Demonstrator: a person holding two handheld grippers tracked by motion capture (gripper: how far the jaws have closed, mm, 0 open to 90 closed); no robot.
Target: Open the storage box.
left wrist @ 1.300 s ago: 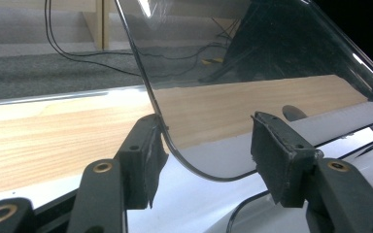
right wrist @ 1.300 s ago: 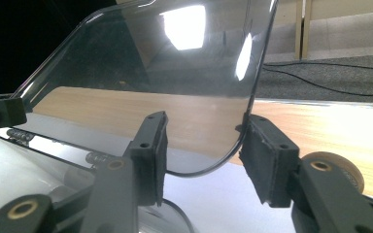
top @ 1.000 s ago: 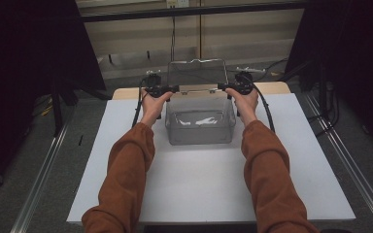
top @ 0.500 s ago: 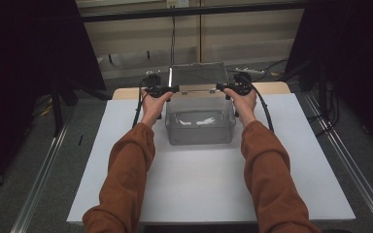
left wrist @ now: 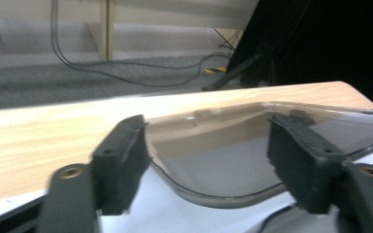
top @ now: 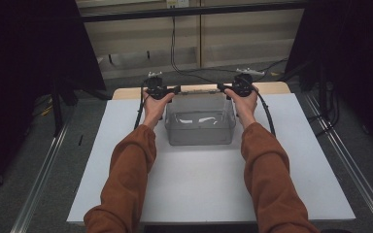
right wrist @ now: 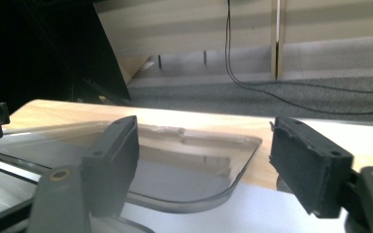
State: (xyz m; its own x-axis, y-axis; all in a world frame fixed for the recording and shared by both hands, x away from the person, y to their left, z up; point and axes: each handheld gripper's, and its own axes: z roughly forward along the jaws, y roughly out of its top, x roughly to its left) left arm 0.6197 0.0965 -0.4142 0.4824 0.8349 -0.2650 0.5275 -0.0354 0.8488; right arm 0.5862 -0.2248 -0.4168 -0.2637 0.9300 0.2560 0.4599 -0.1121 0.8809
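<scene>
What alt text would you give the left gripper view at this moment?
The left gripper, its two black jaws open after just spreading, frames a rounded corner of a clear plastic lid lying flat between them, pads apart from it. Beyond is the wooden table edge, then grey floor with cables.

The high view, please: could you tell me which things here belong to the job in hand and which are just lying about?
Part of the job:
- clear bin
- clear lid, lying flat behind the bin
- left tongs and right tongs, open at the lid's two ends, having just been opening

Just lying about:
- white board
- wooden tabletop
- cables on the floor behind
</scene>
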